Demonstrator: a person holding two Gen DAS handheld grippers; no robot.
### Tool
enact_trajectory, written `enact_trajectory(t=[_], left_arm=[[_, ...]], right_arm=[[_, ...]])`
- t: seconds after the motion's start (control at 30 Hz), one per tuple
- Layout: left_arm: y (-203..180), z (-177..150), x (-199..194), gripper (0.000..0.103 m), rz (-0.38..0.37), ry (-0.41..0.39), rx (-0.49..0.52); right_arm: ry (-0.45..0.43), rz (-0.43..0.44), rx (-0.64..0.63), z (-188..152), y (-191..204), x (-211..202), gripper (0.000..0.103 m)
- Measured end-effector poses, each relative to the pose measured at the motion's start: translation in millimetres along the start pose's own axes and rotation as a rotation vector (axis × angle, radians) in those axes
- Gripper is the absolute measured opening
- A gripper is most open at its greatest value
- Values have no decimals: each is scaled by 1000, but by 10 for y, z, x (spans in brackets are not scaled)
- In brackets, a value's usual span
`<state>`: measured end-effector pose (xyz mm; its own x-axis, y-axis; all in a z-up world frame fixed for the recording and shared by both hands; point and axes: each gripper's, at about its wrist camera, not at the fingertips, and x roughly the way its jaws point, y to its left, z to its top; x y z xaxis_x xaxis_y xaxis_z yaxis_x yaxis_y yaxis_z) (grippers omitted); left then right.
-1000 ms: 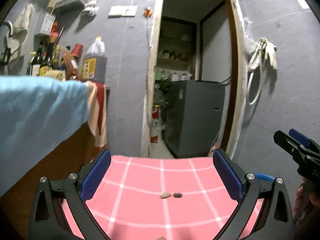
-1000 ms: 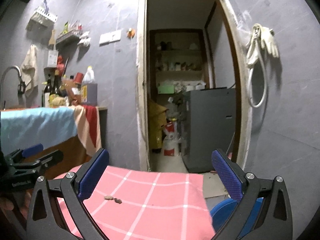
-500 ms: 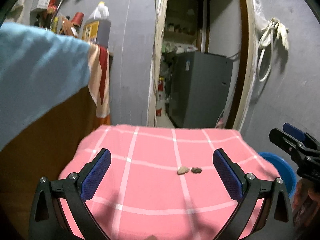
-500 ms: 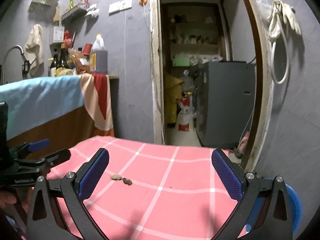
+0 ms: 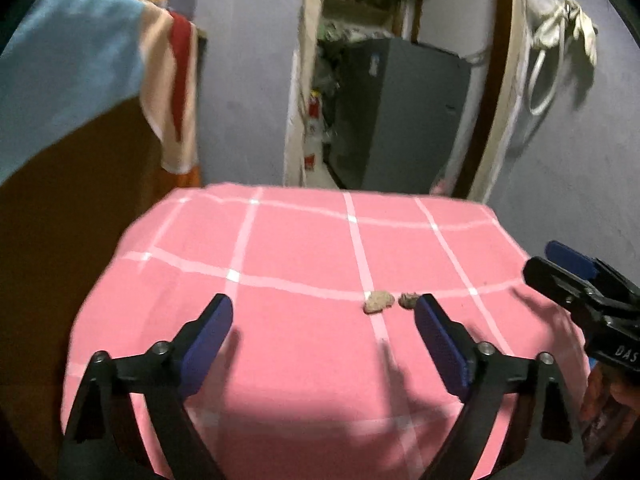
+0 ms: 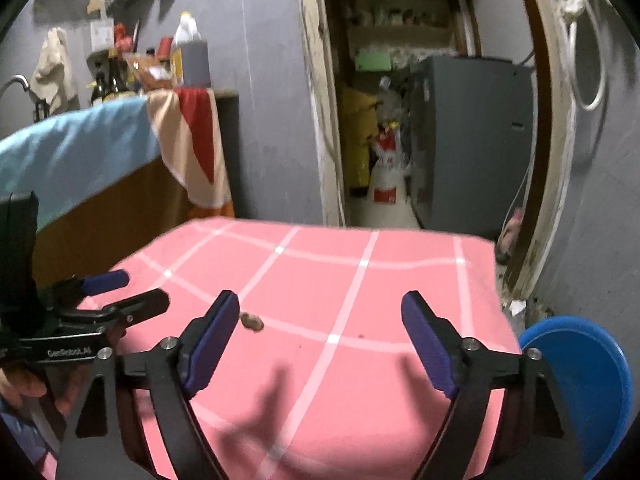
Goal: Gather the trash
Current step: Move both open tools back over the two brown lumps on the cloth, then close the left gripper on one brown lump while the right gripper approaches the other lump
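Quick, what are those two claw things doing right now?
Left gripper: closing, nothing between its jaws.
Right gripper: closing, nothing between its jaws.

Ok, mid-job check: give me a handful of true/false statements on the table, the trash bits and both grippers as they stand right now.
1. Two small brownish scraps lie side by side on the pink checked cloth. True.
2. The left gripper is clamped on a scrap. False: its jaws are closing, but nothing is between the pads; the scraps sit just ahead, near its right-hand finger.
3. A blue basin sits low beside the table's right edge. True.
4. The right gripper holds a crumpled paper ball. False: it holds nothing, with only cloth between its closing jaws.
5. The scraps lie inside the blue basin. False: they are on the cloth.
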<state>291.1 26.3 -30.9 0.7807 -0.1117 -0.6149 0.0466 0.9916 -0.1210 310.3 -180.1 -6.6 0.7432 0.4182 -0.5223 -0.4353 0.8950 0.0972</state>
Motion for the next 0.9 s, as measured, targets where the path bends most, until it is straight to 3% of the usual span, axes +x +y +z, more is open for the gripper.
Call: enact_trajectory(t=[0.17, 0.27, 0.33, 0.77, 0.9], left_arm=[[-37, -6, 264, 61, -39, 123, 23], [-45, 5, 384, 55, -63, 169, 20], [-56, 26, 426, 54, -76, 176, 22], [-202, 110, 617, 11, -141, 223, 95], [-163, 118, 630, 11, -157, 223, 75]], right_arm=[[61, 17, 24, -42, -39, 138, 70], [77, 20, 30, -43, -56, 169, 70], [83, 18, 27, -41, -54, 185, 69], [160, 24, 35, -40, -58, 353, 62], [187, 27, 21, -45, -25, 406, 58]])
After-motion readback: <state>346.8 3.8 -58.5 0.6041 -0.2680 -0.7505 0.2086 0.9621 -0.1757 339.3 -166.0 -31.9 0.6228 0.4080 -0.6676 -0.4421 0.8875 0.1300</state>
